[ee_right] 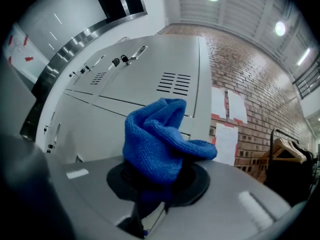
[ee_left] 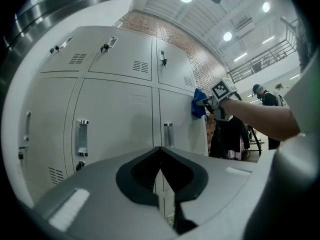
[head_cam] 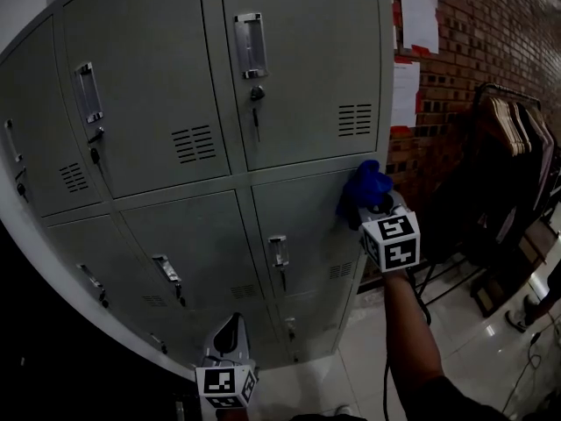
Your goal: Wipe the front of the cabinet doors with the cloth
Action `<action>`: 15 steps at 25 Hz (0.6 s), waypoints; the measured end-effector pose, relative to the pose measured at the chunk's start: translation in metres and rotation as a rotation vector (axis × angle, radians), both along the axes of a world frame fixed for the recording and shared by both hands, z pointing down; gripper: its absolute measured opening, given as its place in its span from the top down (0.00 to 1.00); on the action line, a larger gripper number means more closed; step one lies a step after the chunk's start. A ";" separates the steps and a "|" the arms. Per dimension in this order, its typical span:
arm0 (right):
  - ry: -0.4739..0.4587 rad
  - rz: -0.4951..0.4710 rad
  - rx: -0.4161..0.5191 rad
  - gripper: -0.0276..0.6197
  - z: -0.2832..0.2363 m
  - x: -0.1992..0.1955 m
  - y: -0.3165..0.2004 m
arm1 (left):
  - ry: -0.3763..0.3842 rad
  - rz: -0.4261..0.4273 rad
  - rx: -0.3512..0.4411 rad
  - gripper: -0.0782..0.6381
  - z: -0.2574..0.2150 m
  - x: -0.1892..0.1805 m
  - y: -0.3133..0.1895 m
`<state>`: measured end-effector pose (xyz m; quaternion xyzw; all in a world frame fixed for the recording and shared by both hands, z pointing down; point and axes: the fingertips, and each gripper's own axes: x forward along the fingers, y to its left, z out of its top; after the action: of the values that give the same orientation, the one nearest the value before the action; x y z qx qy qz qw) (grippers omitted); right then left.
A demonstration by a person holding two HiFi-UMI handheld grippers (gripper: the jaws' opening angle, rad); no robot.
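Observation:
A grey metal locker cabinet (head_cam: 202,147) fills the head view, with several doors that have handles and vent slots. My right gripper (head_cam: 372,202) is shut on a bunched blue cloth (head_cam: 364,189) and holds it against the upper right corner of a lower door, near the cabinet's right edge. In the right gripper view the blue cloth (ee_right: 160,141) bulges out of the shut jaws before the grey doors (ee_right: 150,79). My left gripper (head_cam: 230,336) hangs low in front of the bottom doors, shut and holding nothing. The left gripper view shows the cloth (ee_left: 199,103) far off against the cabinet.
A brick wall (head_cam: 473,33) with pinned white papers (head_cam: 418,16) stands right of the cabinet. A clothes rack with dark garments on hangers (head_cam: 513,147) stands further right. Shiny white floor tiles (head_cam: 473,349) lie below. A person (ee_left: 267,99) stands in the distance.

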<state>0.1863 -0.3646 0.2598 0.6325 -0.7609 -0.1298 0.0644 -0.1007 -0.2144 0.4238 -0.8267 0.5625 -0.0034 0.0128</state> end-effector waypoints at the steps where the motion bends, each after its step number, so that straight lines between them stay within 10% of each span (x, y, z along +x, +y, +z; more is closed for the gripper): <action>1: 0.002 0.017 -0.002 0.83 0.001 0.008 0.000 | -0.002 0.004 -0.001 0.87 0.000 0.002 0.000; 9: 0.026 0.072 -0.006 0.83 0.001 0.029 0.003 | -0.007 0.028 0.003 0.87 -0.003 0.013 0.003; 15: 0.031 -0.052 0.009 0.83 0.010 -0.029 0.021 | -0.003 0.013 -0.005 0.87 0.001 0.005 0.005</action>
<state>0.1576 -0.3439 0.2697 0.6106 -0.7755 -0.1444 0.0700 -0.0961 -0.2094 0.4246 -0.8303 0.5572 -0.0061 0.0117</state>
